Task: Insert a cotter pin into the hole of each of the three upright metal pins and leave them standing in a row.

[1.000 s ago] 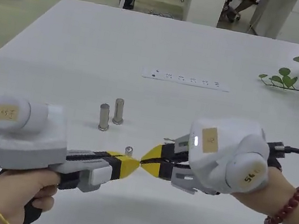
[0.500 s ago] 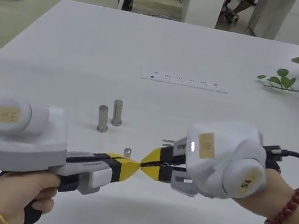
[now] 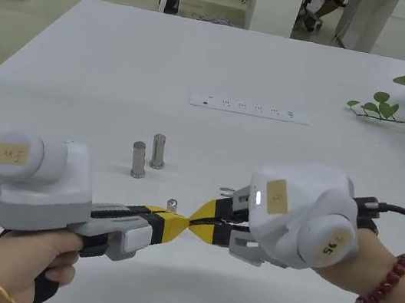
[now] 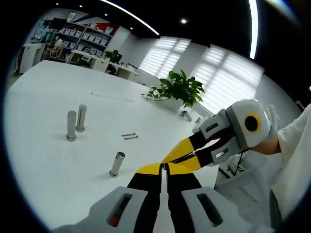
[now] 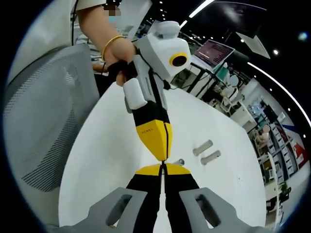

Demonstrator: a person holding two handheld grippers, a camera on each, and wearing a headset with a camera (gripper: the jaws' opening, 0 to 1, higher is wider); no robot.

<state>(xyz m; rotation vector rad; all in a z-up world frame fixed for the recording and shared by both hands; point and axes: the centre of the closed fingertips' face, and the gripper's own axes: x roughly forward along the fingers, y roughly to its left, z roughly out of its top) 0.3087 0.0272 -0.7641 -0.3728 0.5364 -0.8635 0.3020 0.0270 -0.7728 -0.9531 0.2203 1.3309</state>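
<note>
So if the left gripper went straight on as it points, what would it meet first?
The right gripper: its tips sit nose to nose with the left gripper, touching or nearly so. The nearest pin stands off to one side of that line.

Receiving bright, even light from overhead in the head view, washing the white bench (image 3: pixel 292 81) almost flat. Throwing only short, soft shadows beside the upright metal pins (image 3: pixel 138 160) near the middle of the bench, and one pale, wide shadow toward its near edge. Glaring hard from the ceiling strips (image 4: pixel 132 20) and overexposing the windows (image 4: pixel 228 80) in the left gripper view. Bending straight lines strongly toward the edges of both gripper views. Showing no motion blur in the head view.
</note>
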